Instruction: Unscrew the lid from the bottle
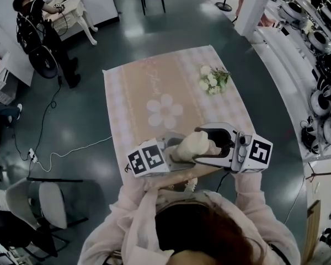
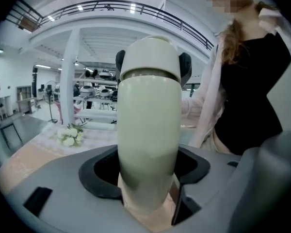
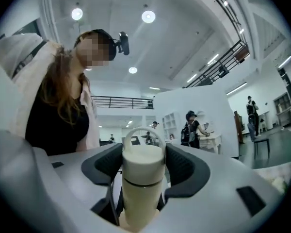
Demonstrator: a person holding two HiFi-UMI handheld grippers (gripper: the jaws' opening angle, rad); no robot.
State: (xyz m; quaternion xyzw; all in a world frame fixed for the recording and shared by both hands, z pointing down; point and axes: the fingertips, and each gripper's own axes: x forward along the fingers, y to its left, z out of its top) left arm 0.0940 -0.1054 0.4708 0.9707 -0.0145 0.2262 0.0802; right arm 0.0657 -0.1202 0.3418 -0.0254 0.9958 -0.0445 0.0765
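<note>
Here's the worktop point(image 1: 117, 127), a rectangle on the dark, glossy floor point(image 1: 83, 115), and it's draped edge to edge in a pale pink cloth point(image 1: 171, 73). Checked borders run down both long sides, with a plain band through the middle. There's a big white flower print point(image 1: 164, 111) right in the centre of that band. Over at the far right corner lies a small bouquet point(image 1: 213, 79) of white blooms, flat on the cloth; the left gripper view catches it too point(image 2: 71, 135). The near edge is out of sight.
</note>
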